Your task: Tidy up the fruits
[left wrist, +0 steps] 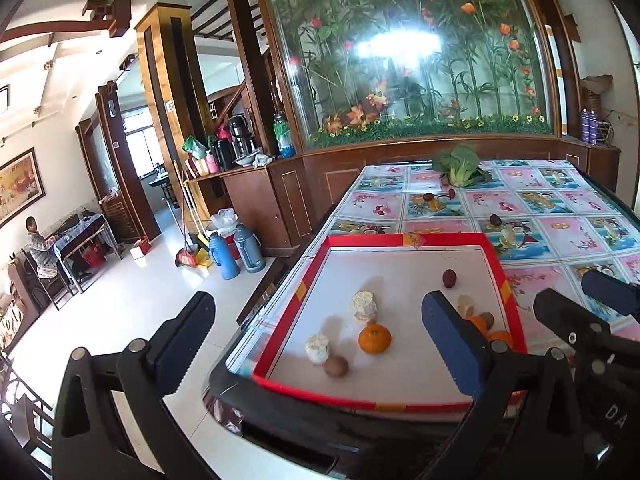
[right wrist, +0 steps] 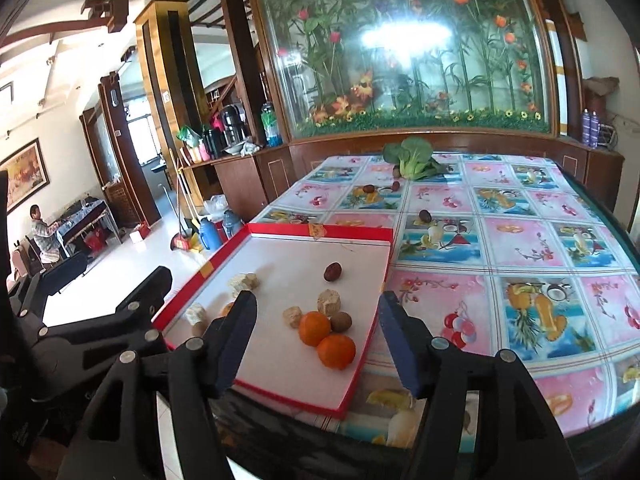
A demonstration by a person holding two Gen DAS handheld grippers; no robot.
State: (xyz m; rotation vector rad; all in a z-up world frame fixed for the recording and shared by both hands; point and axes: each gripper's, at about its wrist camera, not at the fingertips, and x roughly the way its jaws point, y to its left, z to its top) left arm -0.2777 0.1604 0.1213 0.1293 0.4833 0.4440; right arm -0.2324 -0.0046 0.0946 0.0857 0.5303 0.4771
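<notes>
Both are the same build. The left tool (left wrist: 316, 332) has matte black linkage arms joined by round silver pivot pins, and its fingers (left wrist: 452, 344) carry dark blue pads with ridged edges. The right tool (right wrist: 318, 338) matches it: black frame, silver pins, blue pads. White letters "DA" mark its body in the left wrist view.
</notes>
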